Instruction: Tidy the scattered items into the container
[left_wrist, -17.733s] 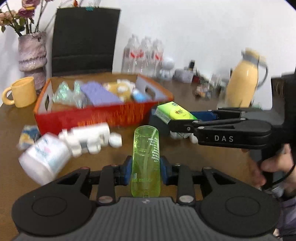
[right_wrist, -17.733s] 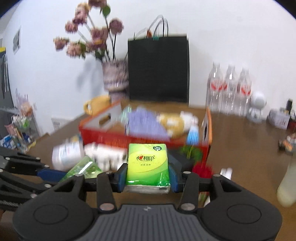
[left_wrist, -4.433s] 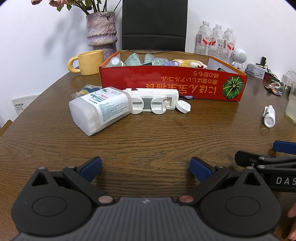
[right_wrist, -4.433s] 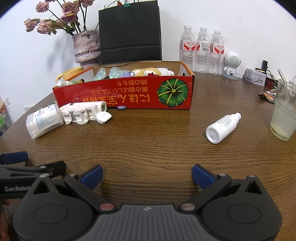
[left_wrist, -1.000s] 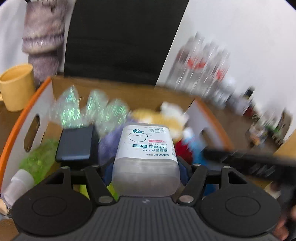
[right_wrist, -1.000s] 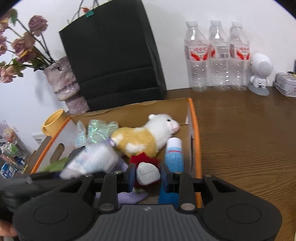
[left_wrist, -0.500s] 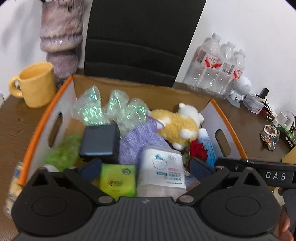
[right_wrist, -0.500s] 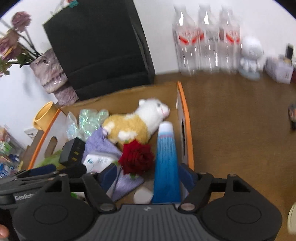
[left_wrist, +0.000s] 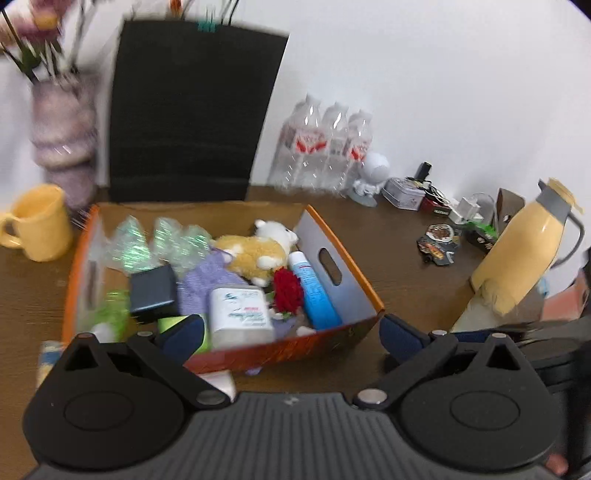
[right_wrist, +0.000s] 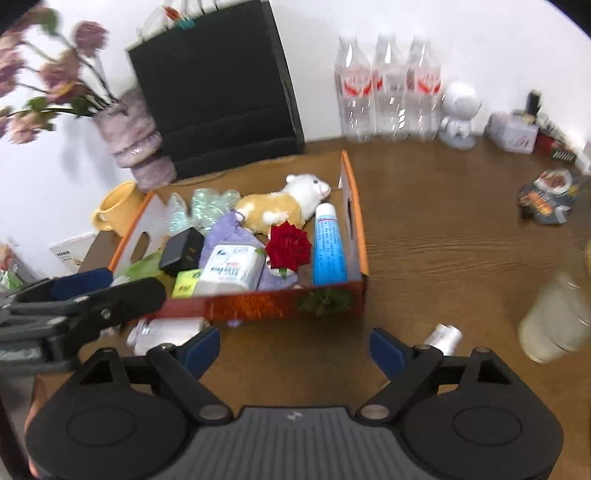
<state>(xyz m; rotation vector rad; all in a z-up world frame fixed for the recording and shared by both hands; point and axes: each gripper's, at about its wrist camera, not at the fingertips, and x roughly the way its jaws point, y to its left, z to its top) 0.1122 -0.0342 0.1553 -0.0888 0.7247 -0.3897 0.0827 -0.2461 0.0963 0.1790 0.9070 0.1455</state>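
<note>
The orange cardboard box (right_wrist: 354, 206) sits on the brown desk (right_wrist: 443, 236), packed almost wall to wall. Inside it lie one white cotton-bud tub (right_wrist: 231, 267), one red rose (right_wrist: 289, 245), one blue tube (right_wrist: 328, 245) along the right wall, one plush animal (right_wrist: 280, 206) at the back, one purple knitted piece (right_wrist: 229, 230), one black case (right_wrist: 183, 251), one green tissue pack (right_wrist: 186, 282), a green cup (left_wrist: 110, 310) by the left wall, and a cluster of iridescent wrapped pieces (right_wrist: 207, 205) whose number cannot be told. Two hand slots pierce the end walls, one each.

Outside the box, one white plastic holder (right_wrist: 166, 330) lies just beside the front wall, and one small white bottle (right_wrist: 443, 338) lies near the right corner, partly hidden behind the right hand-held gripper (right_wrist: 294, 349), whose jaws are spread wide and empty above bare desk in front of the box. The left hand-held gripper (left_wrist: 291, 330) hangs over the front edge, jaws also wide apart with nothing between them.

Beyond stand one yellow mug (left_wrist: 40, 221), one vase (right_wrist: 135, 136), one black bag (right_wrist: 218, 85), three water bottles (right_wrist: 388, 88), one white robot figure (right_wrist: 460, 110) and one yellow jug (left_wrist: 524, 251). The desk to the right of the box is open.
</note>
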